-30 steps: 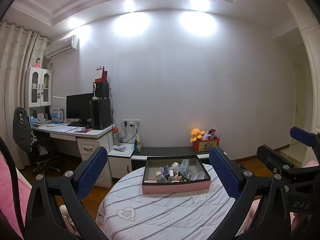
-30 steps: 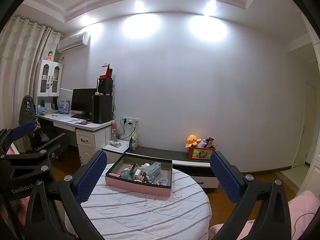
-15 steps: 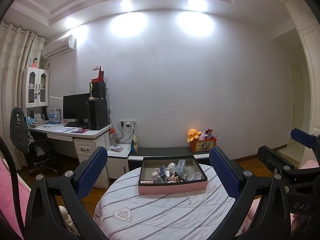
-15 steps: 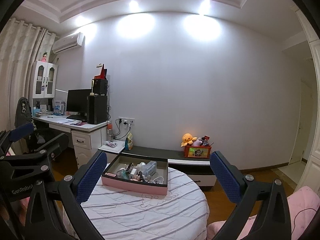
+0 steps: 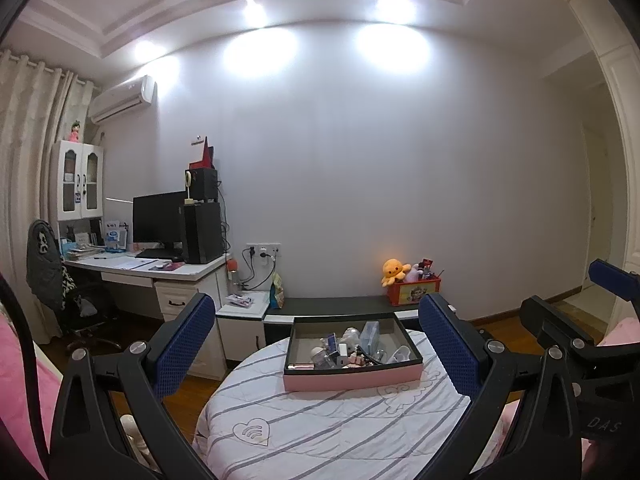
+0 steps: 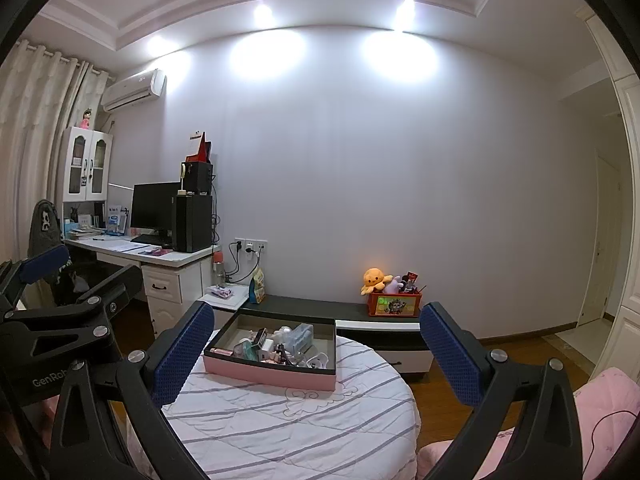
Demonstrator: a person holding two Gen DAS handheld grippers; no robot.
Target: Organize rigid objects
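A shallow pink box [image 5: 352,382] with a dark inside stands at the far side of a round table [image 5: 320,432] covered in a white striped cloth. Several small rigid items lie jumbled in it, among them a clear plastic case [image 5: 370,334] and little bottles. My left gripper [image 5: 316,320] hangs open above the near part of the table, well short of the box, with nothing between its fingers. In the right wrist view the same box [image 6: 268,376] sits left of centre, and my right gripper [image 6: 317,320] is likewise open and holds nothing.
A low black bench [image 6: 320,306] with a red toy crate [image 6: 394,304] and an orange plush runs along the wall behind the table. A white desk [image 5: 160,270] with monitor and speakers stands at the left. Pink bedding [image 6: 600,400] lies at the lower right.
Both views have swayed slightly, and the box sits a little lower in the frames. Both grippers have stayed open and hold nothing.
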